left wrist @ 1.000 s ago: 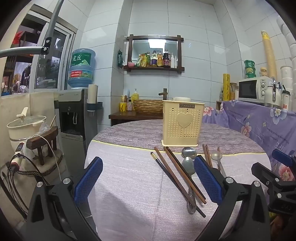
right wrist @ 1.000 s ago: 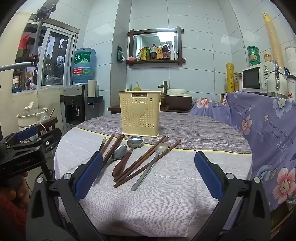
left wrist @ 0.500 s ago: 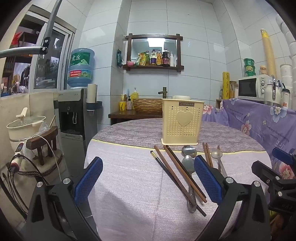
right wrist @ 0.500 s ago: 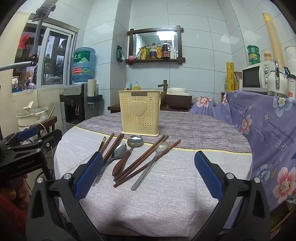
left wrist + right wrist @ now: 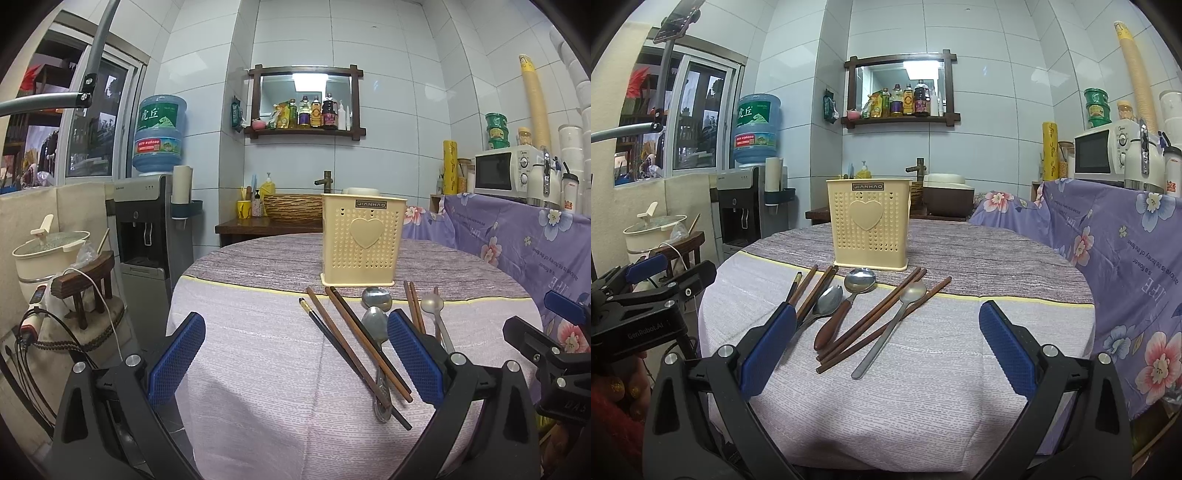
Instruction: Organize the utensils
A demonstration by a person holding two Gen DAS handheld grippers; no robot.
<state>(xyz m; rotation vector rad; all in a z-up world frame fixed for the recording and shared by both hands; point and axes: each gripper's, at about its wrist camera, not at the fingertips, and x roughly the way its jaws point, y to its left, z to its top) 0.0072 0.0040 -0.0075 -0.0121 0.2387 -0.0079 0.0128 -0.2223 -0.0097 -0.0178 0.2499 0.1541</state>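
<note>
A cream perforated utensil holder [image 5: 870, 223] with a heart stands upright on the round table; it also shows in the left wrist view [image 5: 362, 245]. In front of it lie several brown chopsticks [image 5: 875, 320], a wooden-handled spoon [image 5: 846, 302], a steel spoon [image 5: 822, 303] and a long steel spoon [image 5: 894, 323]. The left wrist view shows the chopsticks [image 5: 360, 345] and spoons [image 5: 376, 325] too. My left gripper [image 5: 295, 356] is open and empty, near the table's left front. My right gripper [image 5: 886, 352] is open and empty, short of the utensils.
The table wears a pale lilac cloth [image 5: 923, 387] with a grey-purple runner [image 5: 979, 254]. A water dispenser [image 5: 151, 221] and a pot on a stool [image 5: 48, 254] stand left. A floral-covered counter [image 5: 1115, 251] with a microwave [image 5: 1100, 153] stands right.
Both grippers have barely moved; the views have shifted only slightly. Nothing was taken hold of or let go.
</note>
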